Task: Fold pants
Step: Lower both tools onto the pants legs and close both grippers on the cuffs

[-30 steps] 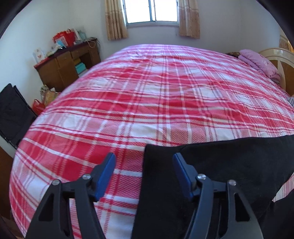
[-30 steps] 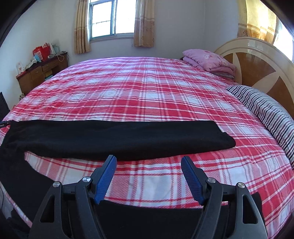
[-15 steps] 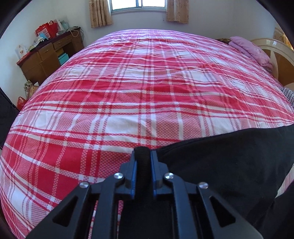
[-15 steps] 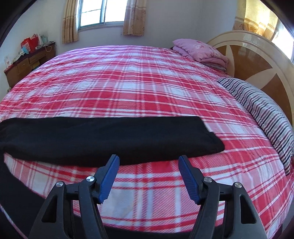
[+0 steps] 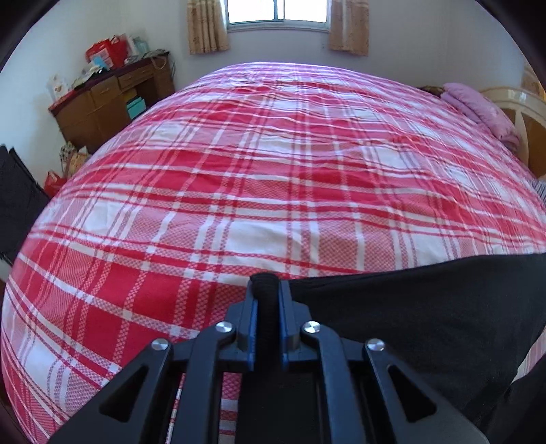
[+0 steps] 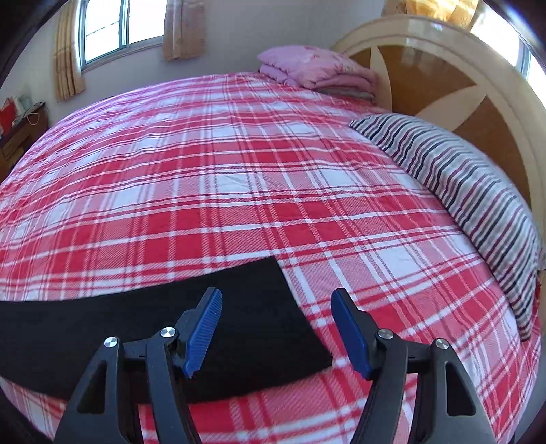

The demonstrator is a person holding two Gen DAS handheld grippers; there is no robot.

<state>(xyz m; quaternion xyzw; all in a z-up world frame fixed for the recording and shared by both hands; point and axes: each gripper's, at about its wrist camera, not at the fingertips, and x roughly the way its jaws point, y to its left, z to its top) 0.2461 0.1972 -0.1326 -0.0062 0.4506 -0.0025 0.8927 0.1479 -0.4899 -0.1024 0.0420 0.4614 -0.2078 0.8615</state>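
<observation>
The left gripper [image 5: 268, 290] is clenched on a bunched corner of the black pants [image 5: 426, 307] — a ridge of dark cloth stands up between its blue pads [image 5: 252, 328], and the rest of the garment spreads away to the right over the red-and-white plaid bedspread [image 5: 273, 164]. The right gripper [image 6: 276, 328] has its jaws spread with nothing pinched; its left pad [image 6: 203, 331] hangs over the far end of the pants [image 6: 239, 307], its right pad over bare plaid, the hem edge between them. The pants lie flat in a long band across the near side of the bed. Farther out — a striped pillow [image 6: 460, 191] against the wooden headboard [image 6: 443, 75], folded pink bedding [image 6: 314, 68], a cluttered wooden desk [image 5: 112, 92] and a curtained window [image 5: 278, 13].
</observation>
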